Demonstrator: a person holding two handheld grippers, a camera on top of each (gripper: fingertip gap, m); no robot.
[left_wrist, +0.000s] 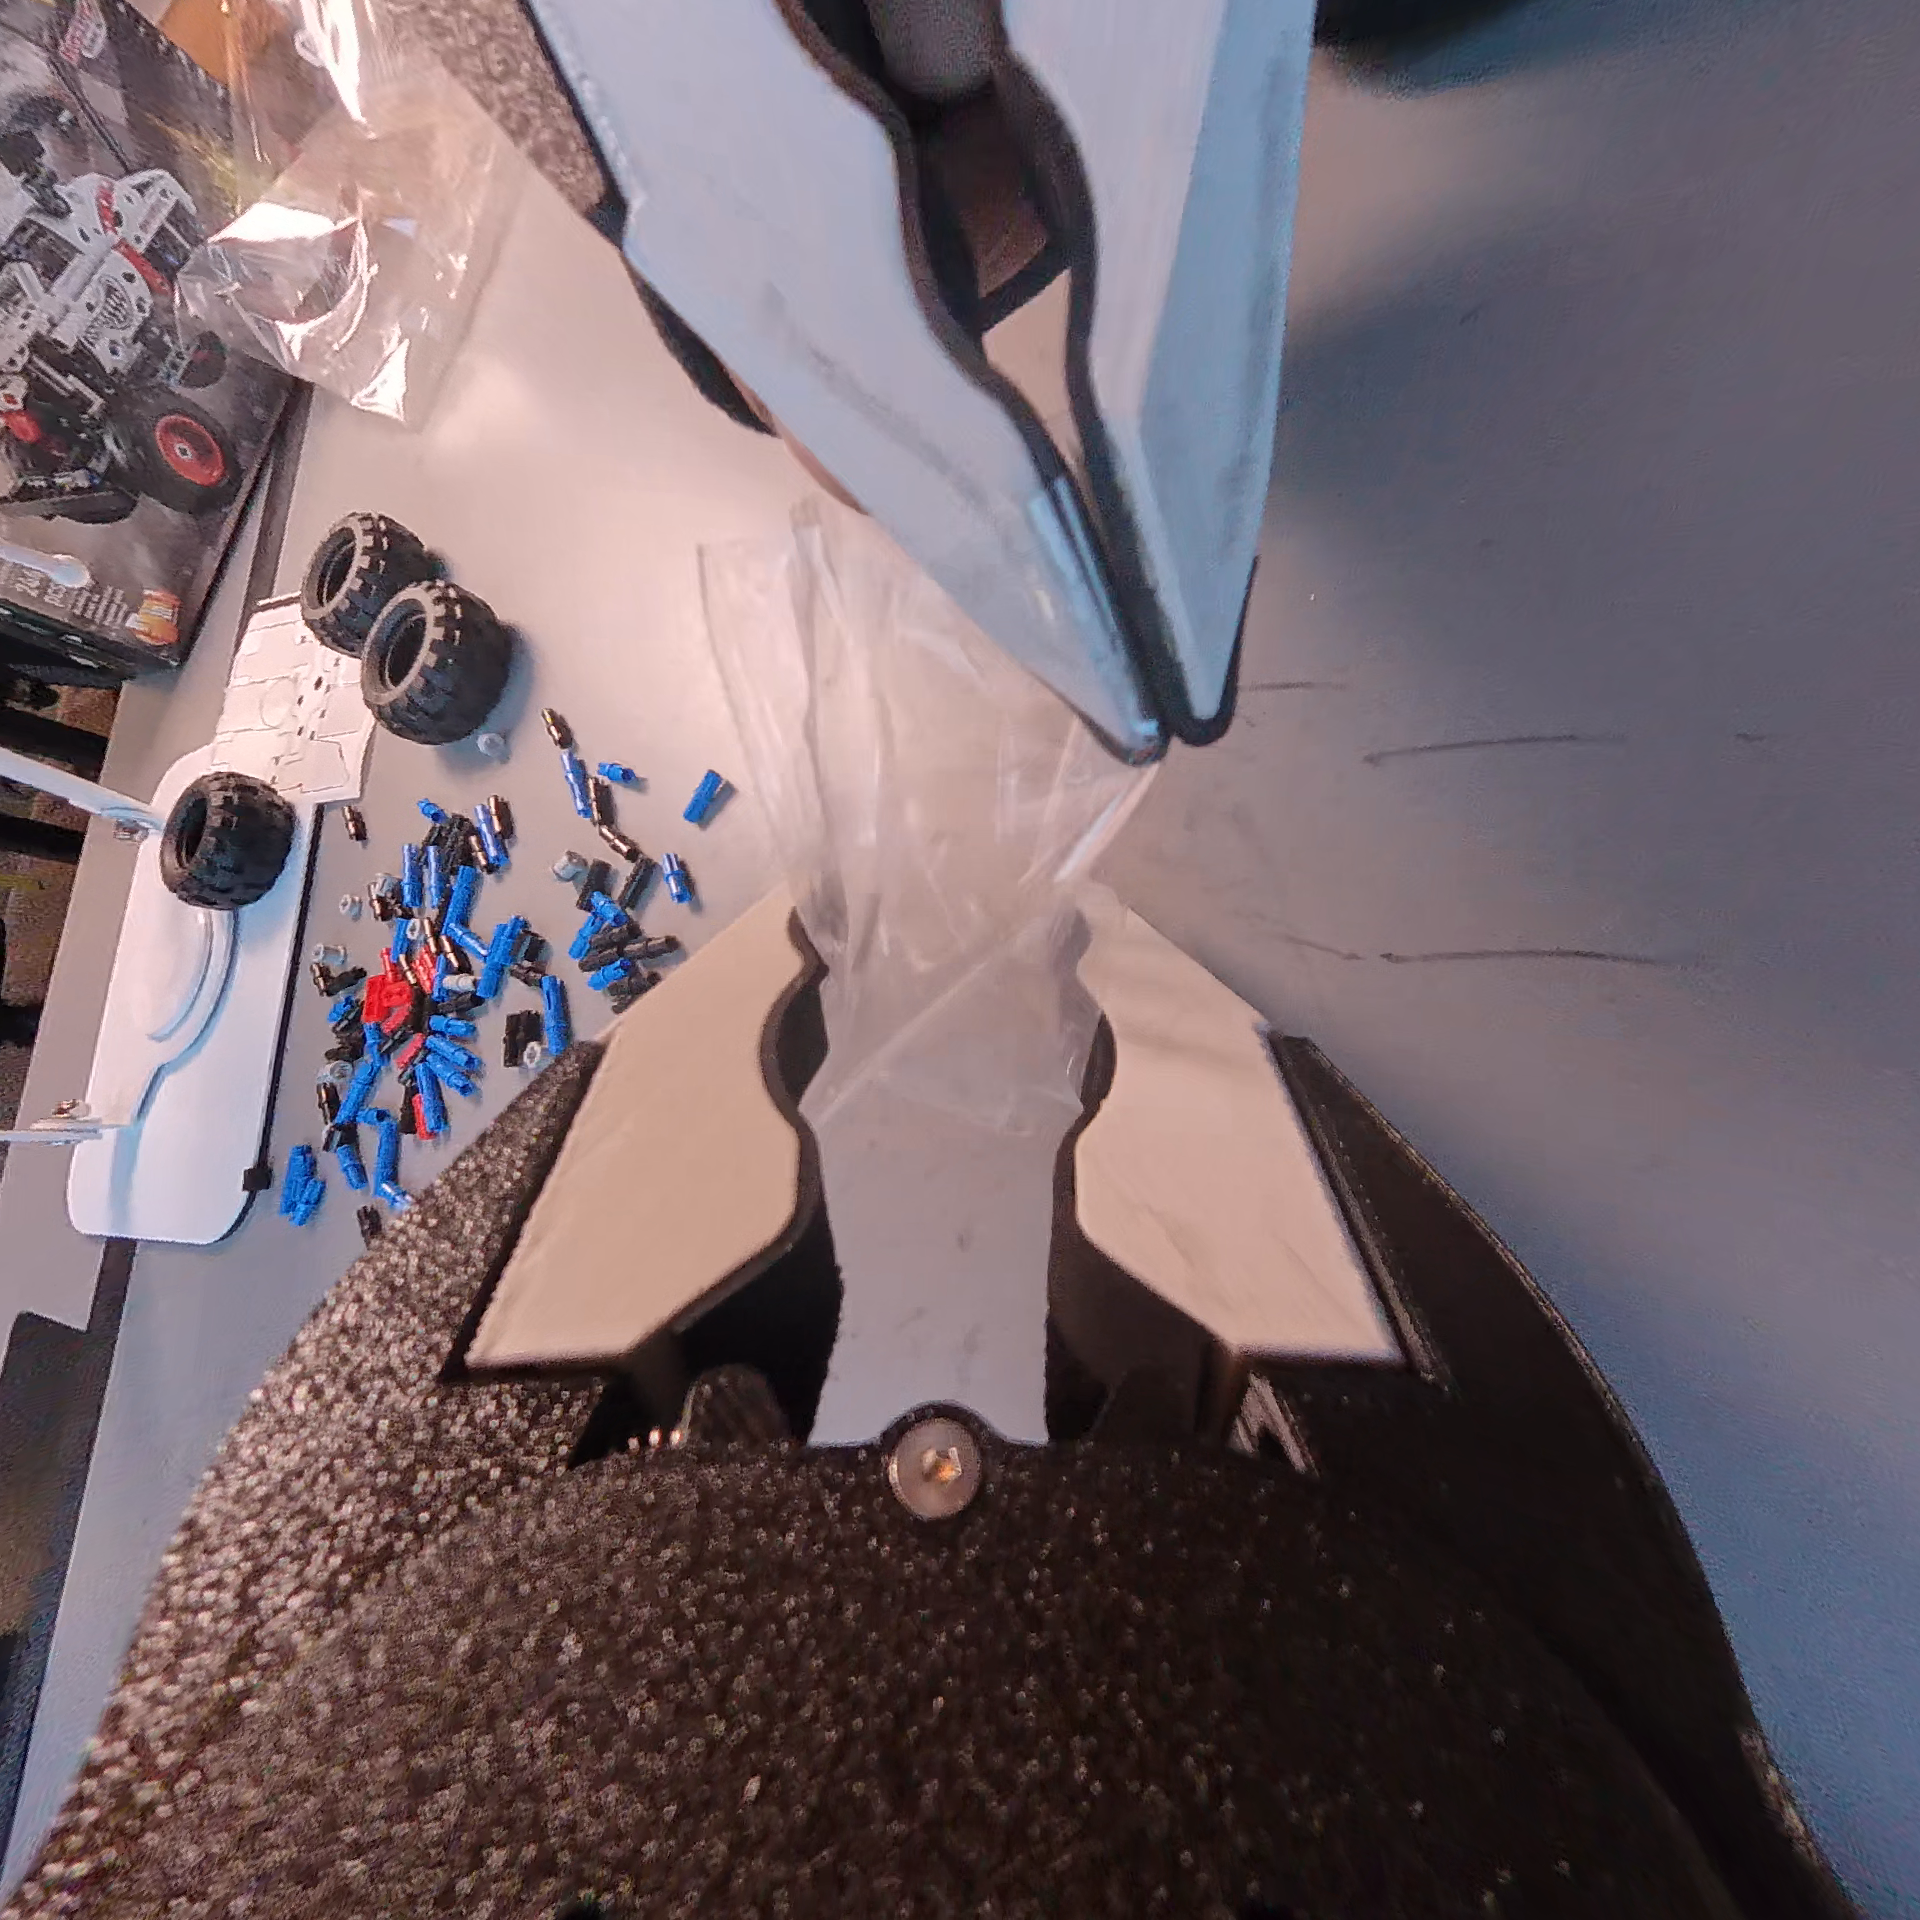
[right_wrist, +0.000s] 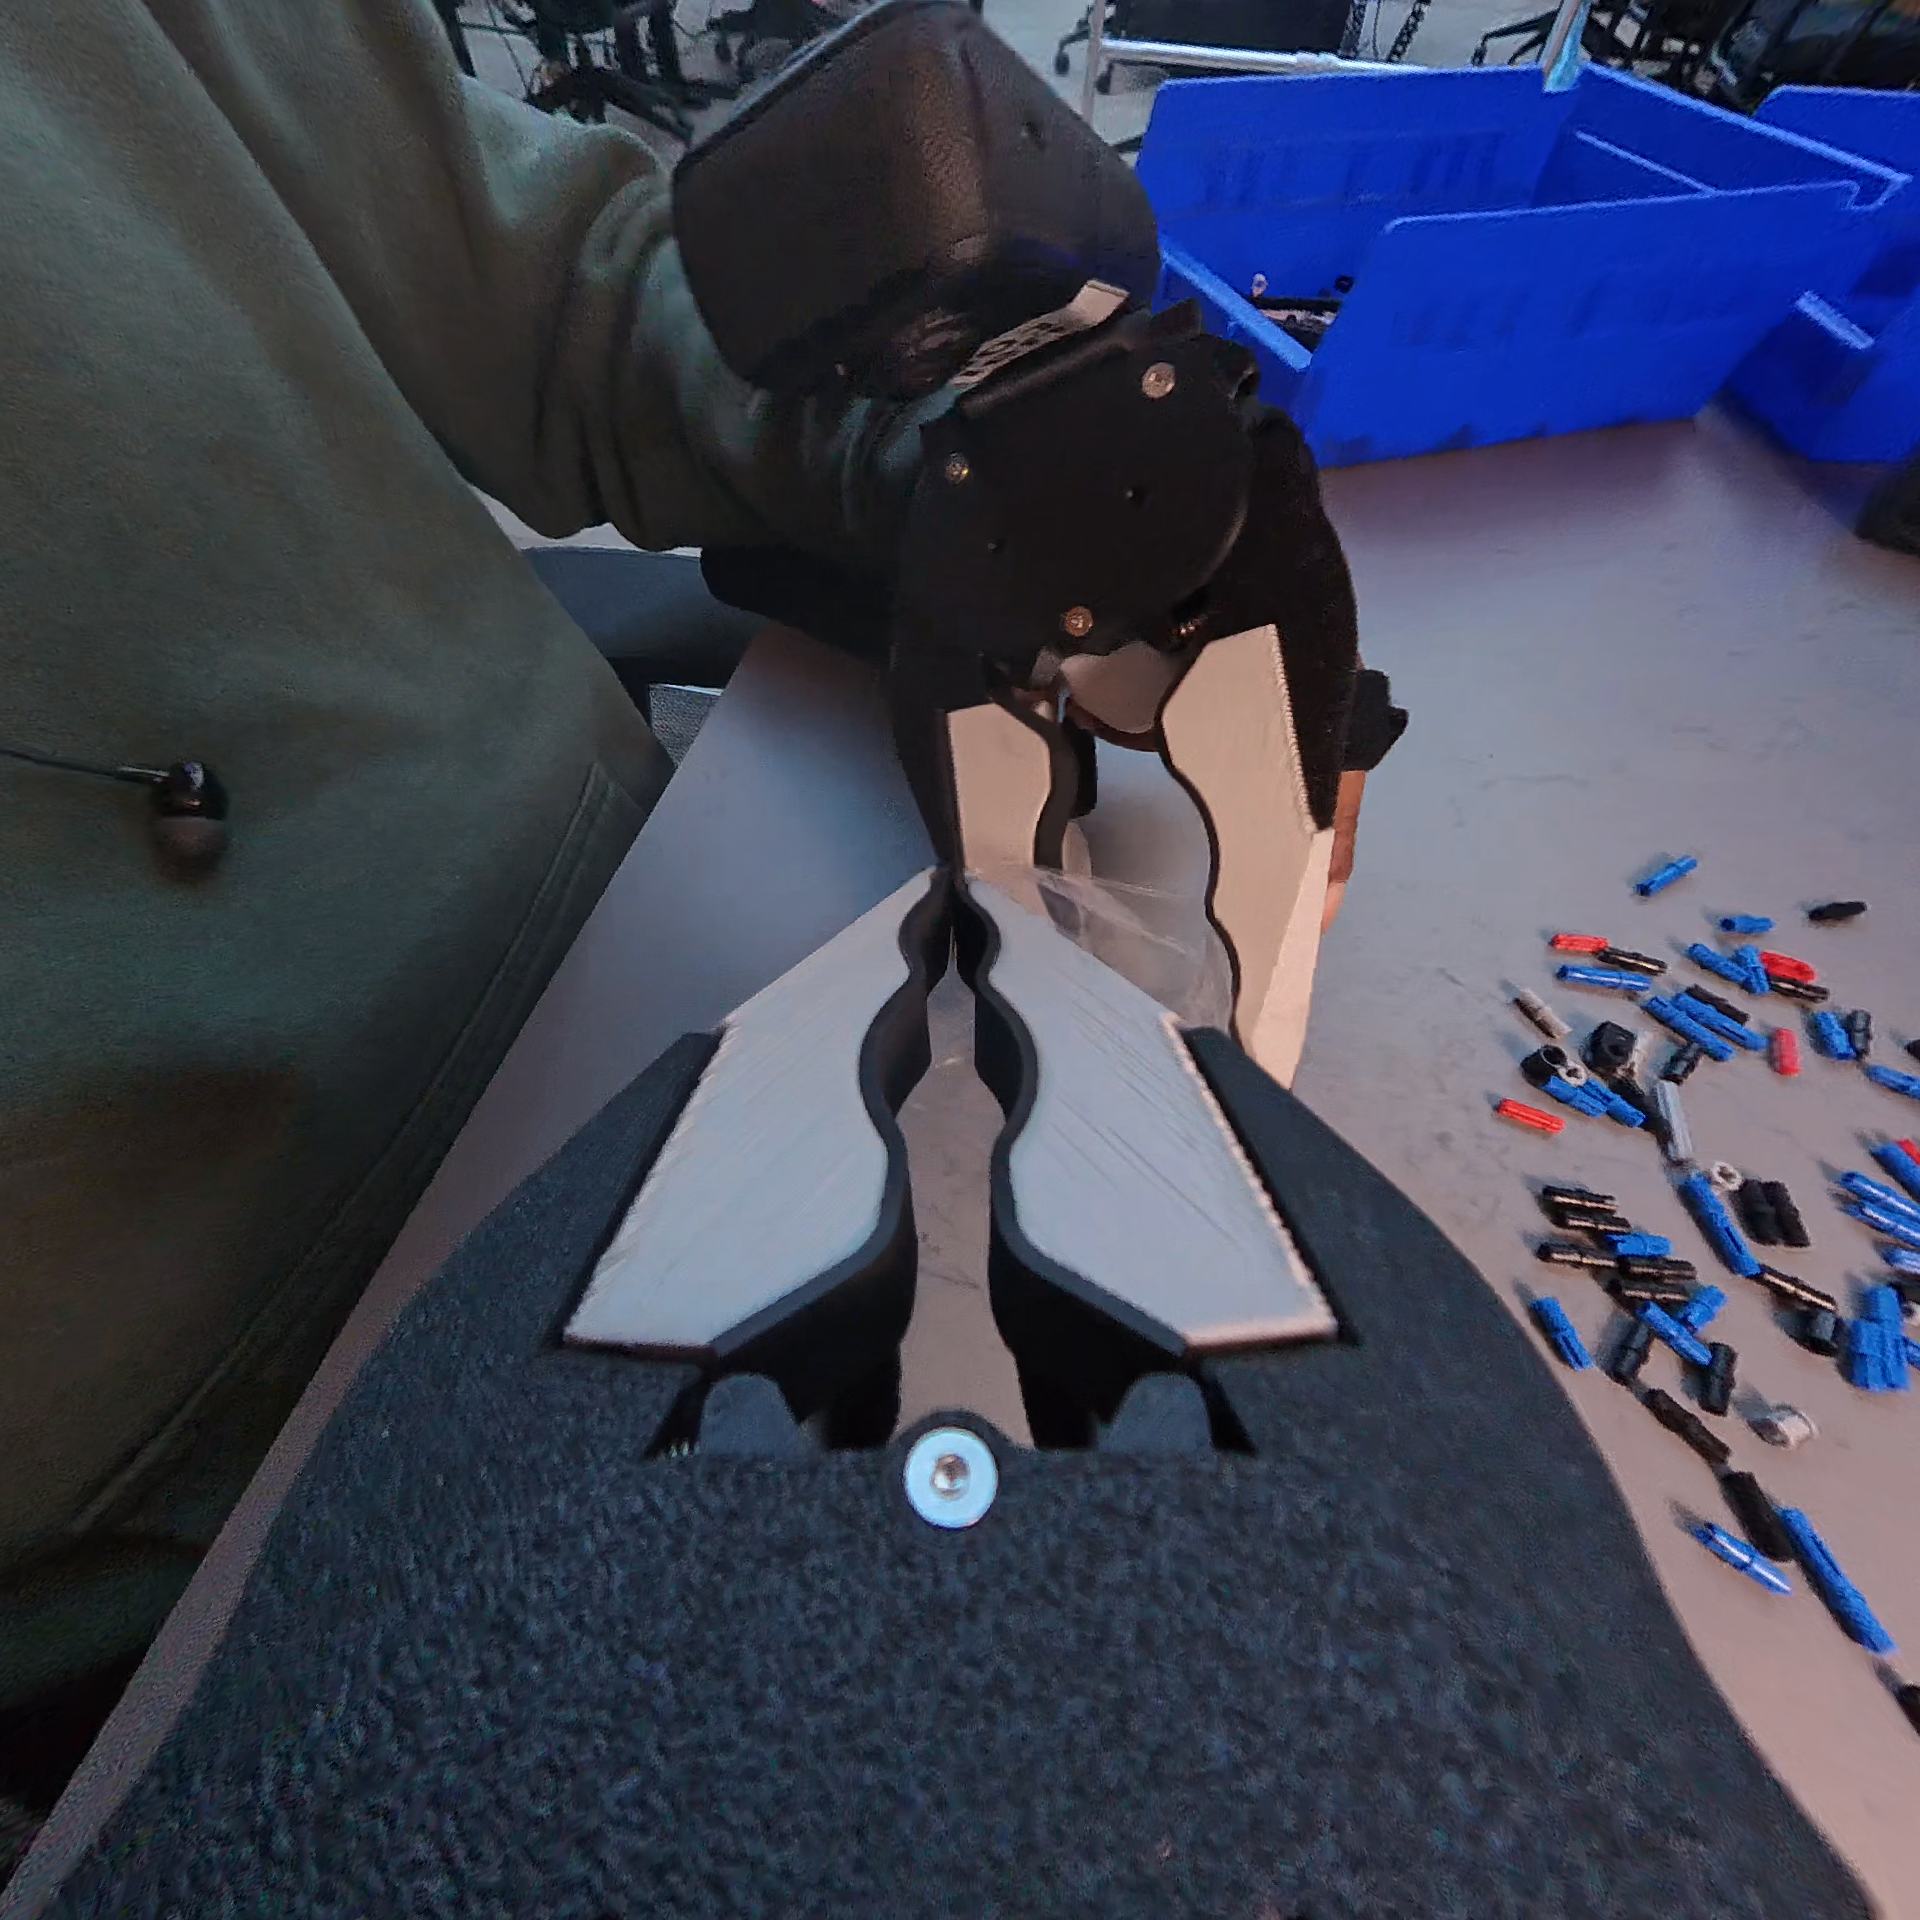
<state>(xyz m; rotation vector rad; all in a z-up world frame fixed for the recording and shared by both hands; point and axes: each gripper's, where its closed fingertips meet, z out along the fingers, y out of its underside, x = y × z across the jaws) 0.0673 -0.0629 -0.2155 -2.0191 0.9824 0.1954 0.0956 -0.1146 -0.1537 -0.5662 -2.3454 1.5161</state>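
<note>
Bag (left_wrist: 935, 831) stretched between two jaws, over the counter (left_wrist: 1558, 520).

Right gripper (left_wrist: 1158, 732) pinches the clear bag's edge at 12 o'clock; left gripper (left_wrist: 940, 956) stands parted with the film between its fingers, grip uncertain; loose pins (left_wrist: 468, 966) lie at 9 o'clock.

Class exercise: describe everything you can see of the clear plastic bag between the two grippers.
The bag is thin, clear, crinkled film and looks empty. It hangs stretched above the grey table. The right gripper is shut on its upper corner; its lower part lies between the left gripper's open fingers.
</note>
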